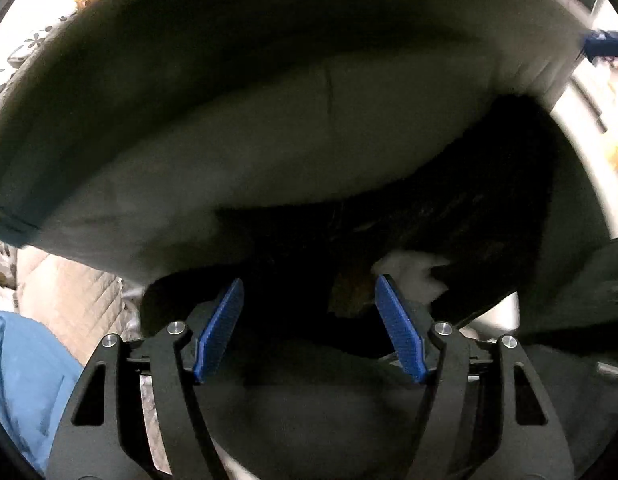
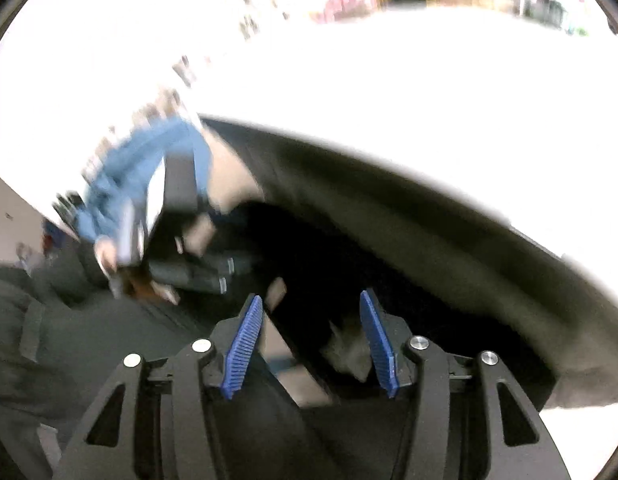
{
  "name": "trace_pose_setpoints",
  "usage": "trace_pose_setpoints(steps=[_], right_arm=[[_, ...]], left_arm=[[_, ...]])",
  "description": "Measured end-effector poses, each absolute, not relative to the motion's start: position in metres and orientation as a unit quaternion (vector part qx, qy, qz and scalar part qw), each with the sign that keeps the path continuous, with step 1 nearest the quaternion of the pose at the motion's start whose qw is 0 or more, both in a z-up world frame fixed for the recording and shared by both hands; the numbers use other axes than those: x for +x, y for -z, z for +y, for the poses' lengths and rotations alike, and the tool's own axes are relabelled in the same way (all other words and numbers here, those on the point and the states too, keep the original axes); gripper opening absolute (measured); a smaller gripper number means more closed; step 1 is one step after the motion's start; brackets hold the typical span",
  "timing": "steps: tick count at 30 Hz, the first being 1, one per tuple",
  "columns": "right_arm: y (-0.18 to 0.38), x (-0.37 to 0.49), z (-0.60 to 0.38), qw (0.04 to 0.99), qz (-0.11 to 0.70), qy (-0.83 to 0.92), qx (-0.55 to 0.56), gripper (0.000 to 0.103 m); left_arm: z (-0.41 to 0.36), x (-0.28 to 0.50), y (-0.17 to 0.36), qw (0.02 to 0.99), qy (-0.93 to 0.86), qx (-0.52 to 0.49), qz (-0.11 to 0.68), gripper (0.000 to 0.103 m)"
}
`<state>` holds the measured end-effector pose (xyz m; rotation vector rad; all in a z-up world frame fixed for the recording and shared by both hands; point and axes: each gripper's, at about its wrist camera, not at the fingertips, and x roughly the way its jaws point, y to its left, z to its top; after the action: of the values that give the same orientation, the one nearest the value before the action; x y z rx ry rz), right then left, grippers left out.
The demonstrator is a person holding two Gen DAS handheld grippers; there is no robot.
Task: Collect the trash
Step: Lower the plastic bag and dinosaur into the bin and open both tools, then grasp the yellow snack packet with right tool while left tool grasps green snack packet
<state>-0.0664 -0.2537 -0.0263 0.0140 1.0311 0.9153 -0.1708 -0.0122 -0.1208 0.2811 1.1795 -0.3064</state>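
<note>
L gripper (image 1: 309,300) jaws apart, empty; white crumpled tissue (image 1: 413,276) just ahead-right inside dark bag (image 1: 269,140). R gripper (image 2: 311,316) also apart, empty.

**No readable text**

Neither wrist view shows any legible lettering, label, brand, number or sign. Both pictures are blurred, and the coloured shapes far beyond the right claw are too smeared to read.
</note>
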Motion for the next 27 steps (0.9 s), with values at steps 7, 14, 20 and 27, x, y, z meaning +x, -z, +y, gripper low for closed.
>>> trace_pose_setpoints(steps=[7,14,20,27], right_arm=[[-0.044,0.041,-0.227,0.864,0.362,-0.348,-0.038,0.068],[-0.03,0.169,-0.167,0.843,0.368,-0.333,-0.207,0.065],[0.001,0.257,-0.151,0.804,0.415,-0.352,-0.24,0.065],[0.021,0.302,-0.145,0.779,0.434,-0.405,-0.204,0.099]], left_arm=[[-0.003,-0.182,0.002,0.891,0.168,0.073,0.415,0.081],[0.006,-0.126,-0.036,0.922,0.129,-0.024,0.364,0.081],[0.025,-0.106,-0.03,0.914,0.126,-0.063,0.38,0.081],[0.024,-0.089,-0.022,0.904,0.133,-0.072,0.399,0.081]])
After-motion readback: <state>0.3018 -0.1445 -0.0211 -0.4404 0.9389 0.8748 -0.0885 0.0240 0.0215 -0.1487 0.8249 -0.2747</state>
